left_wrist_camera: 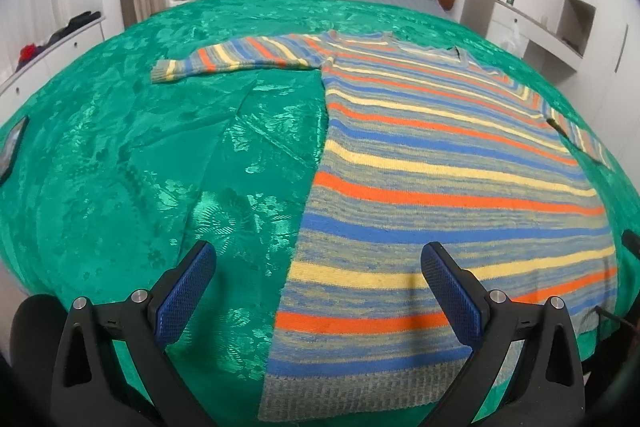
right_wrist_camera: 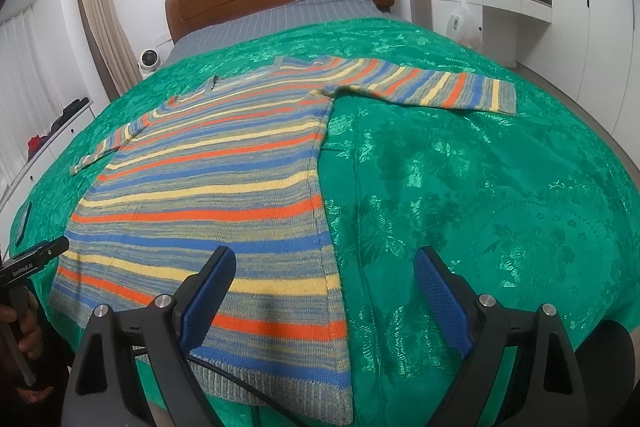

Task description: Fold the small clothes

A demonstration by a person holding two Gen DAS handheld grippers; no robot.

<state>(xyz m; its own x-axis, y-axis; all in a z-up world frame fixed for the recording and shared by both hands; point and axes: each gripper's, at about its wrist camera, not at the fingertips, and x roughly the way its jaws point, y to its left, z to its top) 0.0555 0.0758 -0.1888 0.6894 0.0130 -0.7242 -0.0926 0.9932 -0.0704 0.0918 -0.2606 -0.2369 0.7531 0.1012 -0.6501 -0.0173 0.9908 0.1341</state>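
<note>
One striped sweater [left_wrist_camera: 440, 155] lies flat on the green bedspread [left_wrist_camera: 140, 167], both sleeves spread outward. The left gripper [left_wrist_camera: 318, 269] hangs wide open and empty above the hem's left corner. The right gripper [right_wrist_camera: 324, 273] is equally wide open and empty, over the hem's right edge. Bare spread flanks the sweater on both sides.
</note>
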